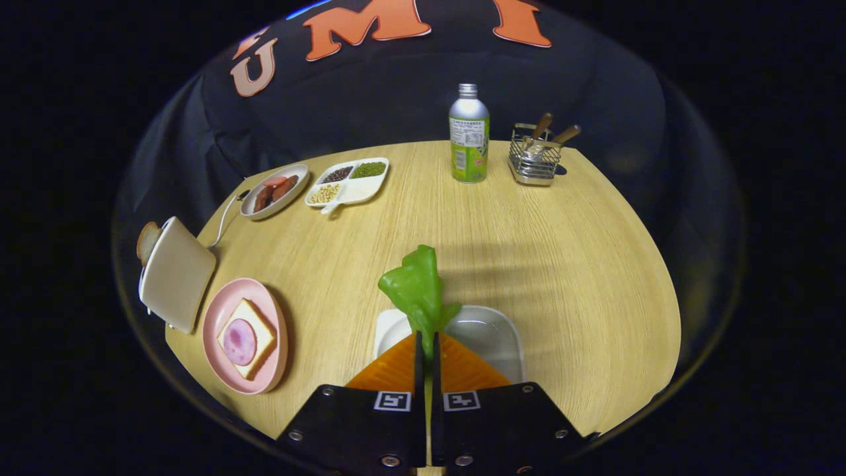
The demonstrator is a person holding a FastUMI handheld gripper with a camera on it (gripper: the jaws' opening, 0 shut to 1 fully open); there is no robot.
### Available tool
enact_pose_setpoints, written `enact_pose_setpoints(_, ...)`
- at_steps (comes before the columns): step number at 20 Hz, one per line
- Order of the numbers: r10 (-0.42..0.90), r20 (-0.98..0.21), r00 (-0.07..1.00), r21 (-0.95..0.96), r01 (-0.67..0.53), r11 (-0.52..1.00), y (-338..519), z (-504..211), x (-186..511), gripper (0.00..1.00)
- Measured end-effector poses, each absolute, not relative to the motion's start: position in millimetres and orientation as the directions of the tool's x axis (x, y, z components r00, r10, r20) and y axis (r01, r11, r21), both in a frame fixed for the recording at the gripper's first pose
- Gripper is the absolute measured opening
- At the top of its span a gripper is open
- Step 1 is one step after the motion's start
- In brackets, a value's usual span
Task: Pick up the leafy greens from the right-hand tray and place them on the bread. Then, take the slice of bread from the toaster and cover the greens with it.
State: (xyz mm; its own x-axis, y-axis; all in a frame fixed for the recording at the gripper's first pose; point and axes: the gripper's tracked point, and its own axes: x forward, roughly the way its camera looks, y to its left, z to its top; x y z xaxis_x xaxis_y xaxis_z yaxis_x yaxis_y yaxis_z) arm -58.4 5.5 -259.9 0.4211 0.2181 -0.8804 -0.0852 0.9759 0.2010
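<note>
Leafy greens [419,291] stand up over the white tray [492,334] – pinched between the gripper [426,347] fingers, closed on the stem. Off left – pink plate [218,317] with bread [259,330], toaster [177,274].

We note the leafy greens [418,291] pinched upright between the tongs [426,354], above the white tray [489,334]. Ham-topped bread [248,337] lies on the pink plate [221,311]; another slice [148,241] stands in the toaster [177,274].
</note>
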Motion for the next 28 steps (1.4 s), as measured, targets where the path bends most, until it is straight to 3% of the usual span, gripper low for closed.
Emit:
enact_pose_setpoints(8,0.348,-0.829,0.438,0.268,-0.236,0.934,81,-220,-60,0.04)
enact_pose_setpoints(28,0.490,-0.827,0.275,0.346,-0.437,0.830,216,-218,-96,0.03)
